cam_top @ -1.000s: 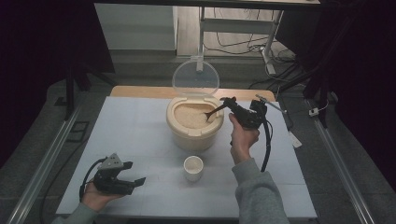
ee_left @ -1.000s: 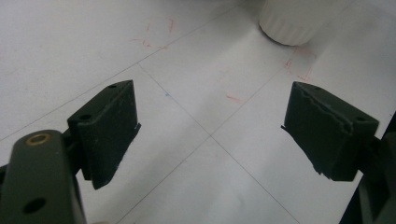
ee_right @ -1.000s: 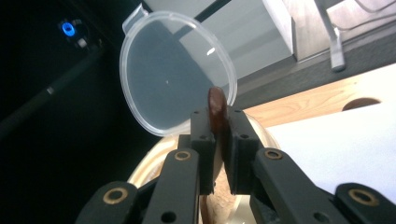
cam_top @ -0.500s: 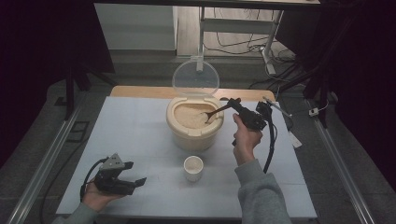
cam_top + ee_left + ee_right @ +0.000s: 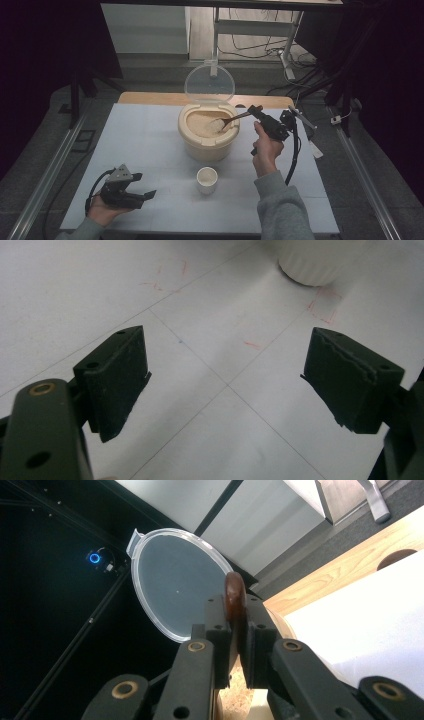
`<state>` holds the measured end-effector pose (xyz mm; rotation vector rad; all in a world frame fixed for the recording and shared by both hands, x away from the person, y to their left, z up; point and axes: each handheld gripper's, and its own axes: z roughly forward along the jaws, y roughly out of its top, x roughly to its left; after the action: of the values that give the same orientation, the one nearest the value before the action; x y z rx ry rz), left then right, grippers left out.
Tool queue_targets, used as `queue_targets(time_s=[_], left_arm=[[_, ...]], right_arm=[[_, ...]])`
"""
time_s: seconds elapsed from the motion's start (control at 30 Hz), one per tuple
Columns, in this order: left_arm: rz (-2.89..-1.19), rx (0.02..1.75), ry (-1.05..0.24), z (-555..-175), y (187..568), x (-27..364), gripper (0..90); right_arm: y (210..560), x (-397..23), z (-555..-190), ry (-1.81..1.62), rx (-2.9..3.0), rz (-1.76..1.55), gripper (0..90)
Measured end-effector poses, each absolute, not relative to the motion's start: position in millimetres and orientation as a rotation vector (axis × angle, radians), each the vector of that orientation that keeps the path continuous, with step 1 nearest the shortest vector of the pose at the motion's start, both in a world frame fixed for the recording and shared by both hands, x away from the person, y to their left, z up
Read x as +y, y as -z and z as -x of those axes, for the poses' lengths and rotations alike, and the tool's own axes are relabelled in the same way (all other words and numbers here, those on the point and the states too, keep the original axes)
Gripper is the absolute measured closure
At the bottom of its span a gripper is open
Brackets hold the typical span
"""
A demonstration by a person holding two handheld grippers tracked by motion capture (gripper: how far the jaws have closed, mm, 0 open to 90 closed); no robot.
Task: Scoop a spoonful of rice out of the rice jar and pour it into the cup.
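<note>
From the high view, your right gripper sits just right of the beige rice container, clamped on the handle of a wooden spoon whose bowl rests in the rice. The container's clear lid stands open at its far side. A small white cup stands on the table just in front of the container. Your left gripper rests well to the container's front left, jaws apart.

In the left gripper view, your left gripper holds nothing, its pads spread wide over the table, with the cup's base beyond them.

In the right gripper view, your right gripper pinches the spoon handle, the lid behind it and rice below.
</note>
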<state>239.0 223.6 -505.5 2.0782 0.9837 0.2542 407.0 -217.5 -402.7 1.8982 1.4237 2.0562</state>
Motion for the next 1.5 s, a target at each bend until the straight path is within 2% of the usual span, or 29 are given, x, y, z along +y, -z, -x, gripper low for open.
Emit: queue_targets(time_s=[0.37, 1.5], left_arm=[[-2.079, 0.982, -0.264, -240.0, 505.4, 224.0, 17.7], [-2.084, 0.978, -0.269, -240.1, 505.7, 224.0, 18.0]], right_arm=[[409.4, -224.5, -406.7, -2.115, 1.361, -1.988, 83.8], [396.3, -230.6, -397.2, -2.168, 1.384, -1.925, 83.8]])
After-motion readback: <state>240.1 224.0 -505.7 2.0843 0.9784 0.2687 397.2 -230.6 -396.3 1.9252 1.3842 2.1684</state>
